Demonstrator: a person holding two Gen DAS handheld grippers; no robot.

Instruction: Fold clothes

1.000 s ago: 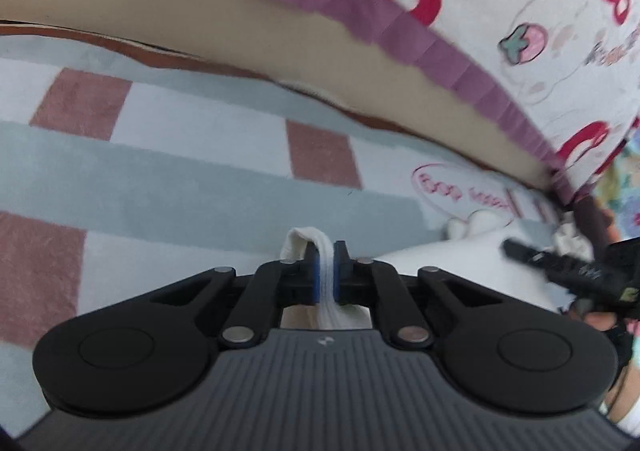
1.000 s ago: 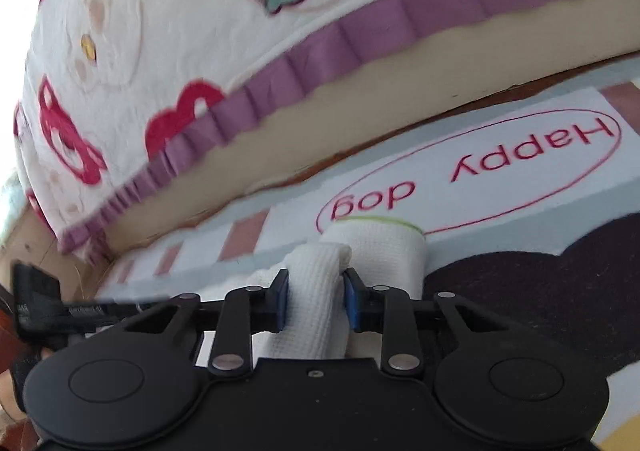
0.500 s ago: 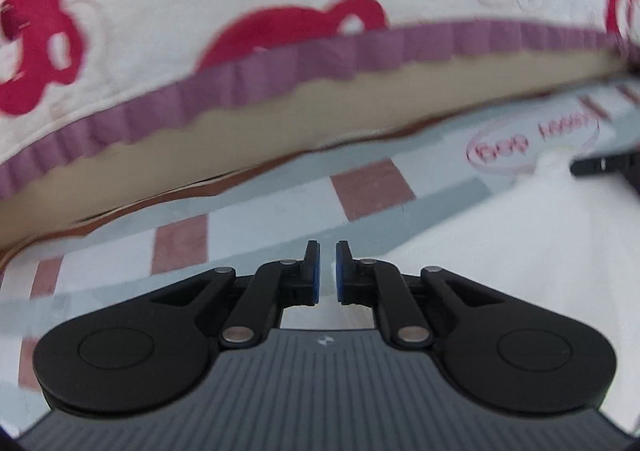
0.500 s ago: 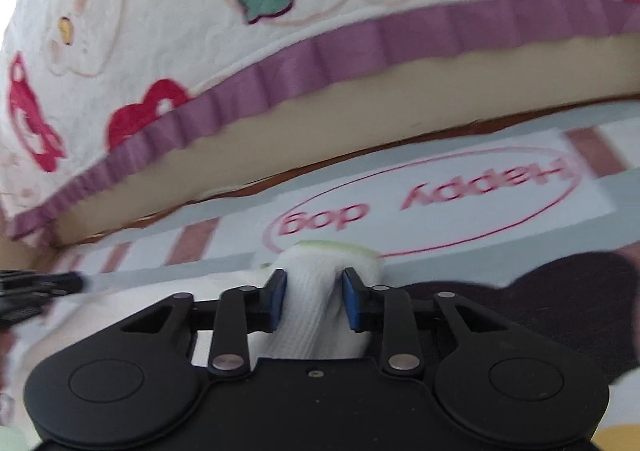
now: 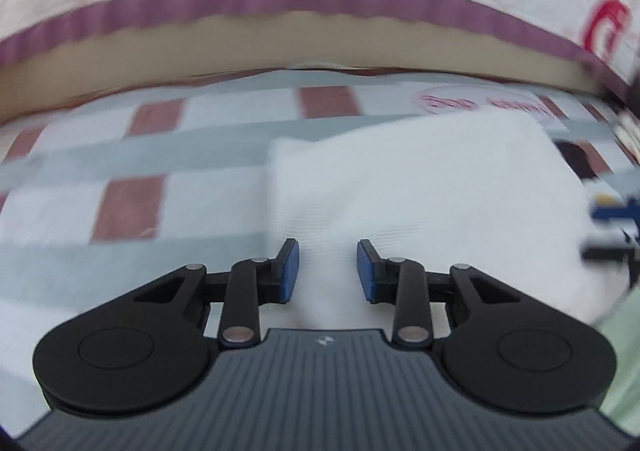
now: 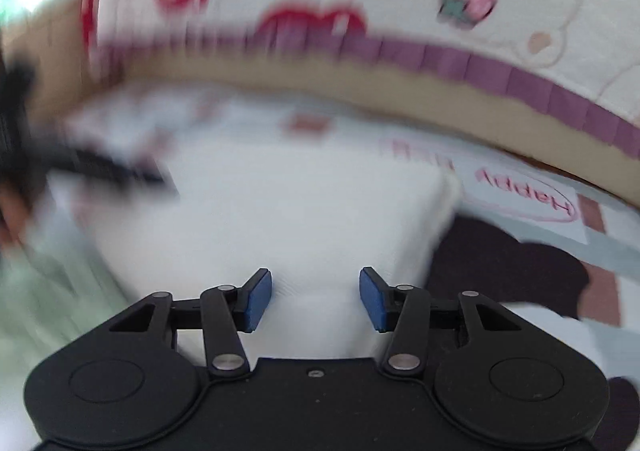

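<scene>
Surroundings: bed w/ white quilted cover printed in red shapes + strawberries, purple pleated trim and tan side, runs across the top of both views, close behind the work area. Floor is a checked mat, grey/white/brown-red squares, w/ a red oval "Happy dog" logo and a dark brown patch on its right part. Pale green fabric lies blurred at left of the right wrist view.

Task item: white folded knit garment lies flat on the mat, under/ahead of both grippers; far edge near the logo, right edge over the dark patch.

Room: open mat to the left of the garment's left edge; the bed side closes off the far end.

Left gripper: jaws partly apart, just been opening, nothing clamped; cloth only below. Right gripper: wider apart, also just been opening, pads clear of the cloth.

Vs 1 s ago: both were pinching bunched white cloth; now it's released and spread flat.
</scene>
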